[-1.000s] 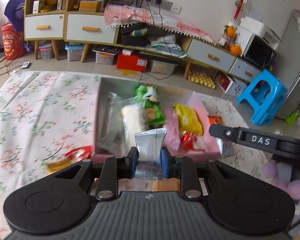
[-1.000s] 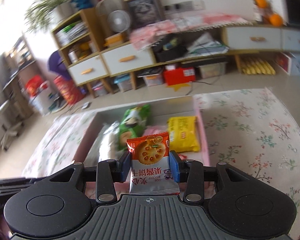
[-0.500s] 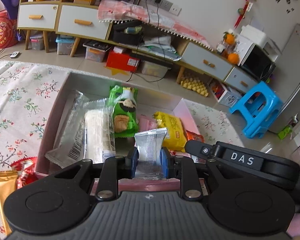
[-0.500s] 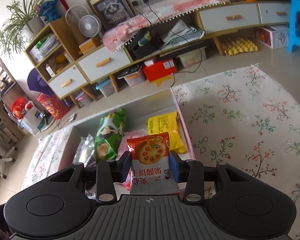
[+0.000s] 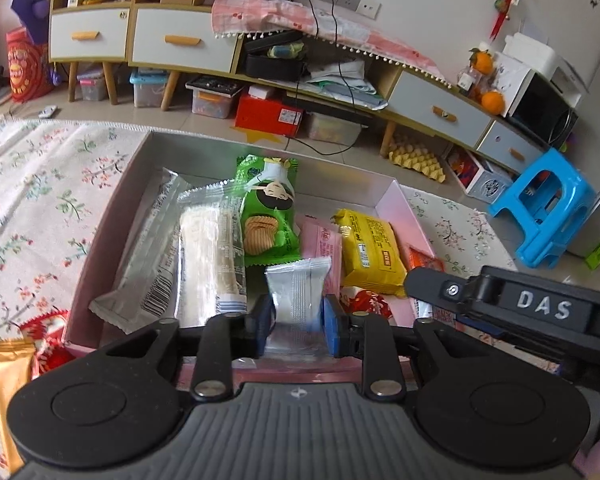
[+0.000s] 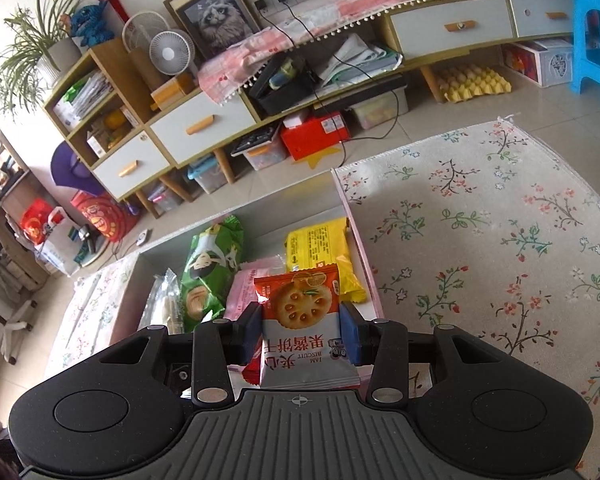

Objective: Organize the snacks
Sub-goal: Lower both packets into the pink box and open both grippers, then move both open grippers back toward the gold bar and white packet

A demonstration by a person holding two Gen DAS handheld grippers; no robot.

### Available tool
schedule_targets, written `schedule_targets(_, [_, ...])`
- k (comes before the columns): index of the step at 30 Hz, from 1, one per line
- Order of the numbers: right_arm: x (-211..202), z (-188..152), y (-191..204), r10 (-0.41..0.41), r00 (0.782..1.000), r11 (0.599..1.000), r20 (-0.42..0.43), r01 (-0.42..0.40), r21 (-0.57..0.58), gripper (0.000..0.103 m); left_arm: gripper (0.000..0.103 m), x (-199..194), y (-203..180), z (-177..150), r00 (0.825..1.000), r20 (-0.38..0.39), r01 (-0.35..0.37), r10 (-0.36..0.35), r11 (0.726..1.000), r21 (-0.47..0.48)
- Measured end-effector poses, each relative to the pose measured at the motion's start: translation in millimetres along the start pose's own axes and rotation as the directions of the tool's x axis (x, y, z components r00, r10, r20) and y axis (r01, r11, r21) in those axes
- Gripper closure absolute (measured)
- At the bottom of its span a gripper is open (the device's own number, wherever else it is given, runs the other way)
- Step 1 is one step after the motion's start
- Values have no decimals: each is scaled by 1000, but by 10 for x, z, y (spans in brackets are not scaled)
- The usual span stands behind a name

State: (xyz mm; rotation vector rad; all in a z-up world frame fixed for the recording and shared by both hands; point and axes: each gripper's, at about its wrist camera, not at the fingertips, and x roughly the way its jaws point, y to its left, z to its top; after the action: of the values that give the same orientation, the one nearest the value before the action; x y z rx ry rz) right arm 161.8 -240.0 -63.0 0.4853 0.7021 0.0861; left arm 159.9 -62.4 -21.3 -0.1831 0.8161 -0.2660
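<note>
Standing upright over the box (image 5: 132, 184), the silver packet (image 5: 298, 292) points its long axis toward 12 o'clock between the left gripper's (image 5: 298, 322) opening jaws, perhaps still touching. The right gripper's (image 6: 300, 334) jaws likewise open around an upright biscuit packet (image 6: 304, 320).

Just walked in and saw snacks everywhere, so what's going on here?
A person is sorting snacks into a pink box on a flowered cloth, with a handheld tool in each hand. The left tool has a silver packet between its pads and the right tool an orange jam biscuit packet; both hang over the box with jaws opening. Green, yellow, pink and clear packs already lie inside, and a gold bar waits outside.
</note>
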Motion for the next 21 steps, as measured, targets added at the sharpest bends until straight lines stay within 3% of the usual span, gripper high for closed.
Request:
schedule_targets(4, [-39, 16, -13, -3, 1000, 1000, 9, 3, 3, 54, 56, -33, -11, -11, 1000, 11, -16, 16, 999, 28])
schedule_targets(13, [-142, 29, 25, -9, 1000, 1000, 11, 9, -29, 43, 34, -131, -19, -23, 1000, 7, -9, 9, 999, 45])
schedule_targets(21, [-347, -3, 92, -18, 1000, 995, 13, 19, -102, 27, 23, -266, -50, -70, 999, -39, 6, -3, 998, 70])
